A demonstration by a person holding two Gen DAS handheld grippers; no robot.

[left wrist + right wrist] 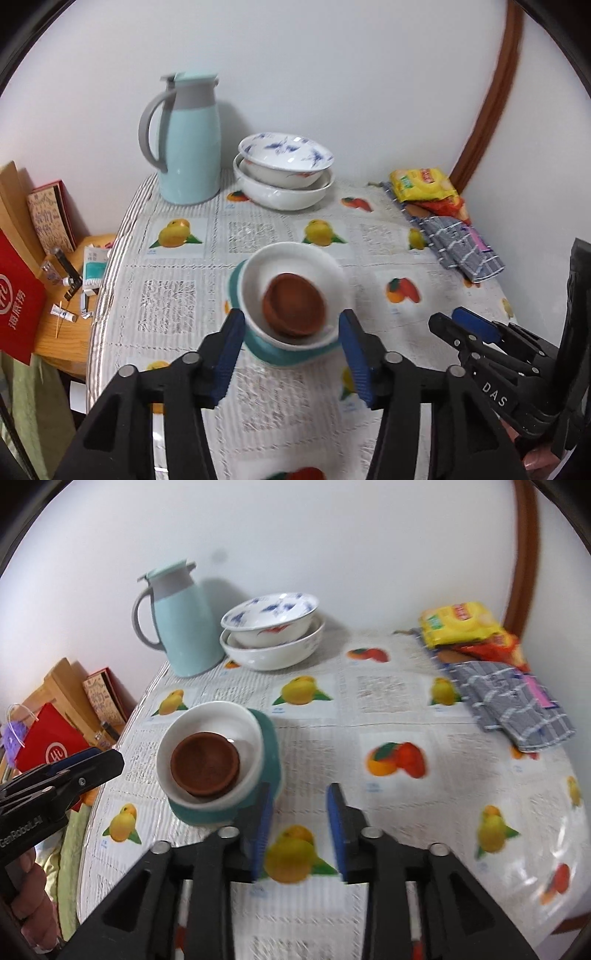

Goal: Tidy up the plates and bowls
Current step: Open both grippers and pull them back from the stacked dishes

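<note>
Left gripper (291,354): jaws wide, flanking the teal bowl (280,354) stack, apparently not touching
Right gripper (299,823): jaws parted, empty
Patterned bowls (284,170): stacked, far, beside jug (184,147)

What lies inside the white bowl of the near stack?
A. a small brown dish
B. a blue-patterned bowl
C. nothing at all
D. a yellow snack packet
A: the small brown dish sits in the white bowl, which rests in a teal bowl.
</note>
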